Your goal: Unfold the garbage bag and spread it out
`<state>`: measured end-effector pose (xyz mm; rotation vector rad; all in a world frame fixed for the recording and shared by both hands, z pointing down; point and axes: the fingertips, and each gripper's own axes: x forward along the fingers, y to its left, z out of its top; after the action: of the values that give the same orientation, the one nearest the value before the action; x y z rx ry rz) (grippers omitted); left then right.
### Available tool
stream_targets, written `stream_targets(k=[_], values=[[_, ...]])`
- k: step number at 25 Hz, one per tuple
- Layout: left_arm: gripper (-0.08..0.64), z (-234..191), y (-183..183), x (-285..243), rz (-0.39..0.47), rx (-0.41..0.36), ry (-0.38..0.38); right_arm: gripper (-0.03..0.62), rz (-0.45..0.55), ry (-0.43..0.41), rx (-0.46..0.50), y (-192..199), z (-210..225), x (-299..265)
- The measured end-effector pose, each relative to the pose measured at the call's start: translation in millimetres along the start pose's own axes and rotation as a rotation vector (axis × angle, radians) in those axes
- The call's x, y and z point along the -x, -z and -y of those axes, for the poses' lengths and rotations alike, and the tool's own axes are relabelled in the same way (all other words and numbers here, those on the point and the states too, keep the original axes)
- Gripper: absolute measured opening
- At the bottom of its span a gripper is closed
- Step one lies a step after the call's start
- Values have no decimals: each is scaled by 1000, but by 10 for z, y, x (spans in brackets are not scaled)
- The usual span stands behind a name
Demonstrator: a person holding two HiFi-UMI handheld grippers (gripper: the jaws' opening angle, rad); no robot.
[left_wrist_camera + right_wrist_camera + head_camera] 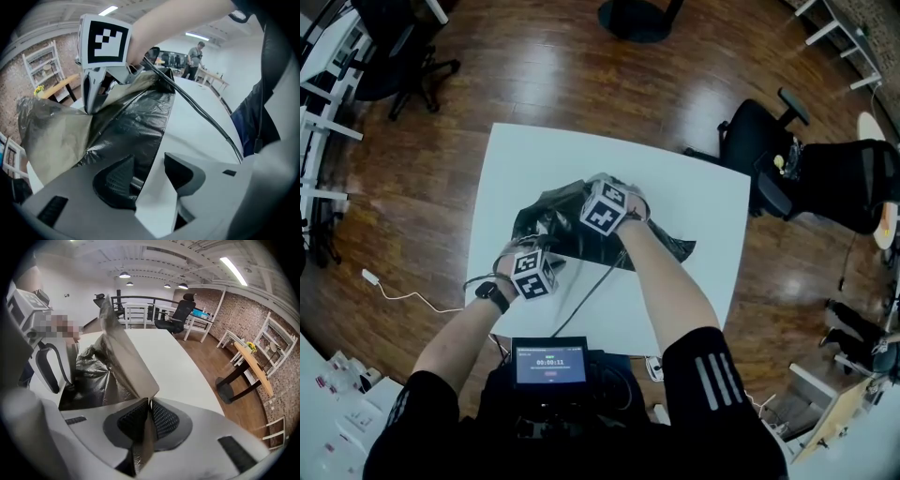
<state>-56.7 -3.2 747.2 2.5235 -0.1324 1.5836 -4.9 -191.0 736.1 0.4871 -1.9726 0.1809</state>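
A crumpled black garbage bag (pixel 555 221) lies in the middle of the white table (pixel 684 197). My left gripper (pixel 542 255) sits at the bag's near left edge. In the left gripper view the black film (pixel 136 126) runs down between the jaws (pixel 149 168), which are shut on it. My right gripper (pixel 602 199) is over the middle of the bag. Its pads (pixel 149 416) pinch a thin flap of the film (pixel 126 362), which stands up from the jaws. Seen from the left gripper, the right gripper (pixel 90 108) holds a lifted grey-looking fold.
A black cable (pixel 591 286) trails from the right gripper across the table's near part (pixel 201 117). Black office chairs (pixel 769 150) stand off the table's far right corner. A screen device (pixel 549 364) hangs at my chest. Wooden floor surrounds the table.
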Motion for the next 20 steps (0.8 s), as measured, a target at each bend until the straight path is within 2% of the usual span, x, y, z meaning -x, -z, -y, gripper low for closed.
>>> stream_targets(k=[4, 6, 10, 14, 18, 20], values=[[207, 1, 20, -4, 5, 8, -6, 56, 2, 1, -2, 4, 1, -35], [207, -3, 26, -6, 4, 11, -5, 71, 22, -7, -43, -5, 24, -25], [207, 4, 18, -5, 5, 11, 2, 96, 126, -14, -162, -142, 128, 187], [207, -8, 34, -14, 4, 12, 6, 180, 210, -34, -229, -220, 129, 478], [212, -40, 21, 32, 1, 21, -4, 199, 286, -34, -290, -187, 111, 847], [212, -55, -112, 143, 25, 13, -23, 199, 308, -27, -315, -119, 106, 1020]])
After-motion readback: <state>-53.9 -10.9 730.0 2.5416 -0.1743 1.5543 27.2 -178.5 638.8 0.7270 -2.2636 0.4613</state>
